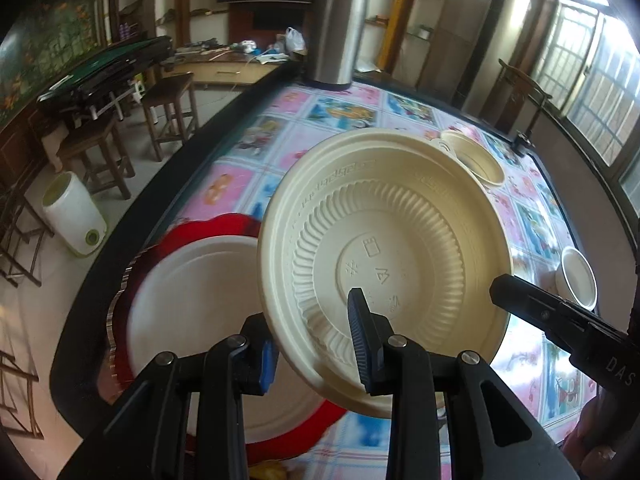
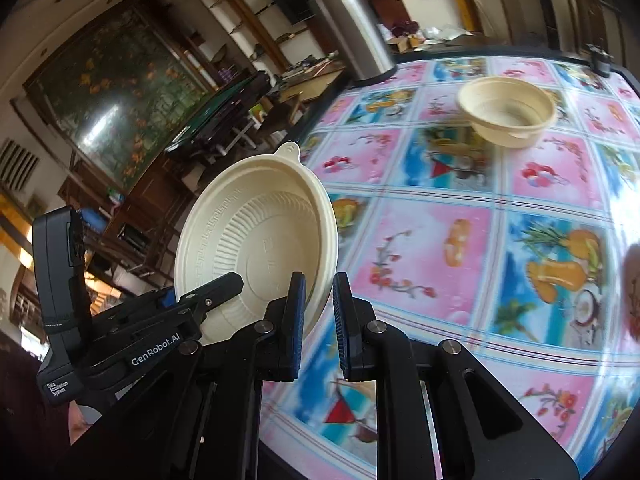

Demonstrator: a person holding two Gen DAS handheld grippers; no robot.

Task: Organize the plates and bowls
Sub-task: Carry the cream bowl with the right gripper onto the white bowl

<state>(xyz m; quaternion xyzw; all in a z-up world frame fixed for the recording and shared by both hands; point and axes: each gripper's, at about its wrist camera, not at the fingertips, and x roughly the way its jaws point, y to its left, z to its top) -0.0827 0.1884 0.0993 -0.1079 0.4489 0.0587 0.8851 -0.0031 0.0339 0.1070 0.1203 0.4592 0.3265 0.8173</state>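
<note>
My left gripper point(image 1: 316, 340) is shut on the rim of a cream ribbed plate point(image 1: 400, 240) and holds it tilted on edge above the table. Under it a white plate point(image 1: 192, 300) lies on a red tray point(image 1: 224, 226) at the table's near left edge. My right gripper point(image 2: 319, 320) is shut on the same cream plate point(image 2: 260, 248), pinching its rim from the other side. A cream bowl point(image 2: 506, 110) stands upright on the far part of the table; it also shows in the left wrist view point(image 1: 478, 156). A small white bowl point(image 1: 578, 276) sits at the right.
The table point(image 2: 460, 208) has a glossy pink and blue picture cloth and a dark rim. A steel flask point(image 1: 338, 32) stands at the far edge. Wooden stools point(image 1: 168, 108) and a white container point(image 1: 74, 220) stand on the floor to the left.
</note>
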